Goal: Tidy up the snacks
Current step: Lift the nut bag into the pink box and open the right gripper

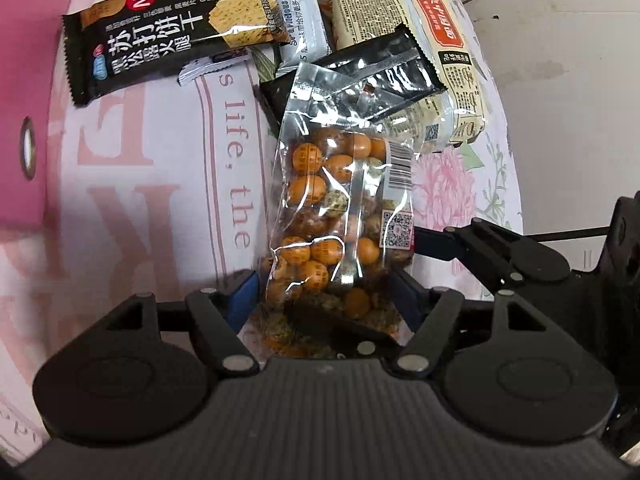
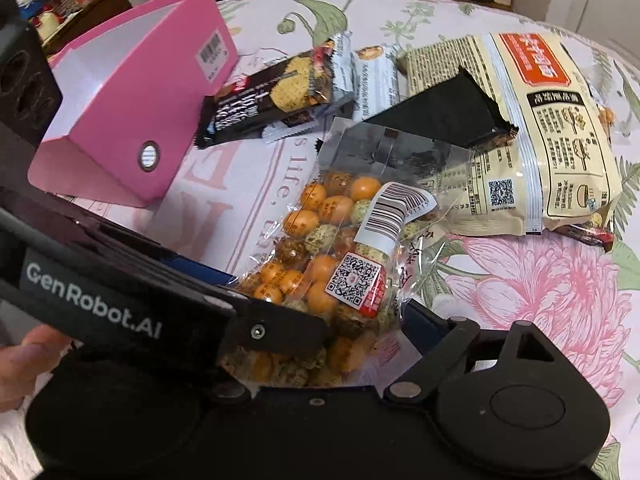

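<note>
Floral tablecloth (image 2: 540,292) with pink flowers and pale lettering covers the table; cluttered room behind in the right wrist view.

Clear bag of coated nuts (image 1: 340,216) sits between the fingers of both grippers, sealed top pointing away from the jaws. Left gripper (image 1: 326,300): blue pads flank the bag's lower end on both sides; can't tell if they press on it or just bracket it. Right gripper (image 2: 328,316): the bag's bottom lies between its fingers, and the left gripper's black arm crosses over the left finger, hiding it, so grip can't be told here either. Part of a hand (image 2: 24,360) shows at the left edge.

Beyond the jaws, past the bag's top: black foil packet (image 1: 384,76), touching the bag's sealed edge. Further out to the right, large cream packet (image 2: 532,132), under the black packet. Ahead-left: black soda cracker pack (image 1: 160,36), small grey-white bar wrapper (image 1: 300,20) beside it. Far left of the jaws: pink box (image 2: 132,112), open, on the cloth.
</note>
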